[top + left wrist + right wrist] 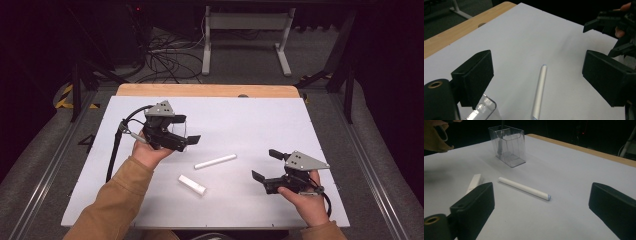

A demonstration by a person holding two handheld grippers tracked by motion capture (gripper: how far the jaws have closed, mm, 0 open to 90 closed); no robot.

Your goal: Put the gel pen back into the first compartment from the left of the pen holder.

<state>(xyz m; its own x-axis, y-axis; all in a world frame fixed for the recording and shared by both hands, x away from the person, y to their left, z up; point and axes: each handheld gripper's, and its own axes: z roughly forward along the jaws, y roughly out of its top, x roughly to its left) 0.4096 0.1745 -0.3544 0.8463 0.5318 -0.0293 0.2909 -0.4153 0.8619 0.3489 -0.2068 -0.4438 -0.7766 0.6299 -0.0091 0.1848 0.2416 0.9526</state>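
Note:
A white pen-like stick lies in the middle of the white table top, with a short white block nearer the person. My left gripper hovers left of the stick, jaws wide apart and empty. In the left gripper view the stick lies on the table ahead, between the open jaws of the left gripper. A clear plastic box sits just under the left jaw. My right gripper is open to the right of the stick. In the right gripper view the stick lies beyond the right gripper.
The clear box stands upright behind the stick, and the white block lies to its left. A tan sleeve hangs at the upper left. A wooden strip edges the table's far side. The other gripper shows at the upper right.

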